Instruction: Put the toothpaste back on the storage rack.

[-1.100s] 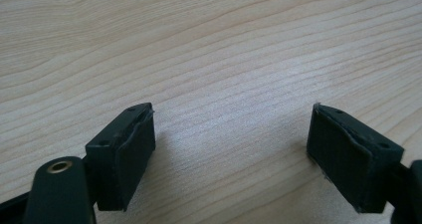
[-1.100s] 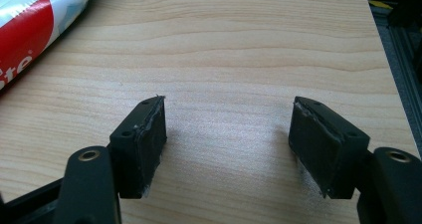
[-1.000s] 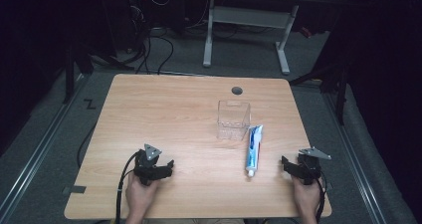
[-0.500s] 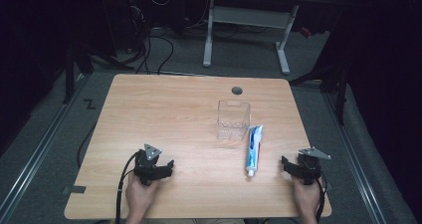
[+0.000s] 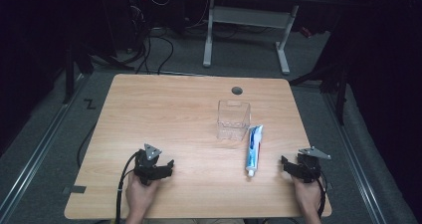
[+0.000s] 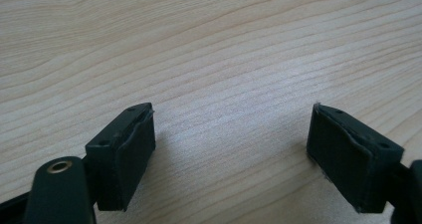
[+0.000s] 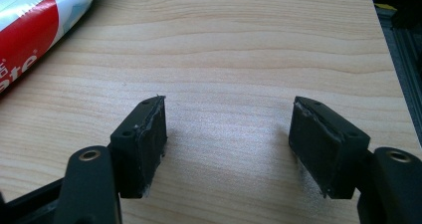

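Wooden table [image 5: 164, 109] bears a toothpaste tube [image 5: 254, 149], lengthwise front-to-back, cap nearest; both tools gape wide.

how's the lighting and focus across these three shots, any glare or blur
High view: the light wooden table is evenly lit while the floor and surroundings fall dark; the clear plastic box is faint and hard to outline. Left gripper view: the left tool has soft, blurred jaws, with a pale sheen on the wood between them. Right gripper view: the red and white toothpaste tube looks blurred at the corner.
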A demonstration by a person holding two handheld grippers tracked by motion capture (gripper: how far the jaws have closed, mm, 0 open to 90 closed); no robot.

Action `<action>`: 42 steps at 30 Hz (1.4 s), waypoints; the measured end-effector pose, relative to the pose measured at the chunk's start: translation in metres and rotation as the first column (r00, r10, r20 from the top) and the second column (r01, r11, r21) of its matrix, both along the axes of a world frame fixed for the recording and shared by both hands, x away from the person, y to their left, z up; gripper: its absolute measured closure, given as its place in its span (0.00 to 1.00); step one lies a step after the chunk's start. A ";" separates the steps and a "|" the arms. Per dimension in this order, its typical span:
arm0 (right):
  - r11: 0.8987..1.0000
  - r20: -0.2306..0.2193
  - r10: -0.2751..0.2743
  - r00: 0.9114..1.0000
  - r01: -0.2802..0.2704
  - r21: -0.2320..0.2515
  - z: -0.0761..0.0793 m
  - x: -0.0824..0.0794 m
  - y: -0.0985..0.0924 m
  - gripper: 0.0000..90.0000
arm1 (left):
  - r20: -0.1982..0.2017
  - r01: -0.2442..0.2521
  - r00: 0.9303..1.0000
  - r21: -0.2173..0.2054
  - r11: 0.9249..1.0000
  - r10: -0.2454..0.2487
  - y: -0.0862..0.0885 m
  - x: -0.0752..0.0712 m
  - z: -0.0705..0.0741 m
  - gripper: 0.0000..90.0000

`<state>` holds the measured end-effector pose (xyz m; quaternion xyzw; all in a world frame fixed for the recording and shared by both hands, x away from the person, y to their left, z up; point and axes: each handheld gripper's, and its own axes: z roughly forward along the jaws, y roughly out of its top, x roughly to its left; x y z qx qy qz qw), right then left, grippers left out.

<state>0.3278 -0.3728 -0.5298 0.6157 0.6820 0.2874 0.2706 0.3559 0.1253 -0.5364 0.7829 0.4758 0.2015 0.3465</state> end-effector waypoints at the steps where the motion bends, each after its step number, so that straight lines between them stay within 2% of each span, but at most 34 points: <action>1: 1.000 -0.001 -0.006 1.000 0.006 0.004 0.000 0.000 0.000 0.34 | 0.000 0.000 1.000 0.000 1.000 0.000 0.000 0.000 0.000 0.22; 5: 1.000 -0.014 -0.016 1.000 0.017 0.001 0.001 0.001 0.002 0.36 | 0.000 0.000 1.000 0.000 1.000 0.000 0.000 0.000 0.000 0.22; 7: 0.999 -0.017 -0.039 0.999 0.039 0.027 0.003 0.000 0.002 0.43 | 0.000 0.000 1.000 0.000 1.000 0.000 0.000 0.000 0.000 0.22; 12: 0.996 -0.016 -0.047 0.999 0.048 0.070 0.004 0.000 0.002 0.44 | 0.000 0.000 1.000 -0.001 1.000 0.000 0.000 0.000 0.000 0.22; 17: 0.996 -0.012 -0.030 0.999 0.031 0.087 0.007 -0.002 0.003 0.43 | 0.000 0.000 1.000 -0.001 1.000 0.000 0.000 0.000 0.000 0.22; 18: 0.995 -0.005 -0.021 1.000 0.022 0.094 0.008 -0.003 0.004 0.43 | 0.000 0.000 1.000 -0.001 1.000 0.000 0.000 0.000 0.000 0.22; 20: 0.992 -0.014 0.030 0.999 -0.028 0.120 0.012 -0.004 0.008 0.46 | -0.001 0.000 1.000 -0.002 1.000 0.000 0.000 0.000 0.000 0.22; 29: 0.989 0.002 0.117 0.993 -0.117 0.085 0.028 -0.006 0.031 0.47 | -0.001 0.002 1.000 -0.001 1.000 -0.002 0.000 0.000 0.000 0.21; 32: 0.986 0.000 0.141 0.990 -0.140 0.095 0.033 -0.006 0.039 0.51 | -0.001 0.003 1.000 0.000 1.000 -0.003 0.000 0.000 0.000 0.21; 34: 0.981 0.018 0.161 0.987 -0.162 0.107 0.038 -0.007 0.043 0.56 | -0.002 0.004 1.000 0.000 1.000 -0.004 0.000 0.000 0.000 0.21; 37: 0.976 0.061 0.186 0.981 -0.191 0.100 0.048 -0.010 0.053 0.56 | -0.001 0.004 1.000 0.000 1.000 -0.004 0.000 0.000 0.000 0.21; 42: 0.972 0.068 0.216 0.974 -0.222 0.081 0.058 -0.004 0.063 0.54 | -0.002 0.005 1.000 0.000 1.000 -0.005 0.000 0.000 0.000 0.21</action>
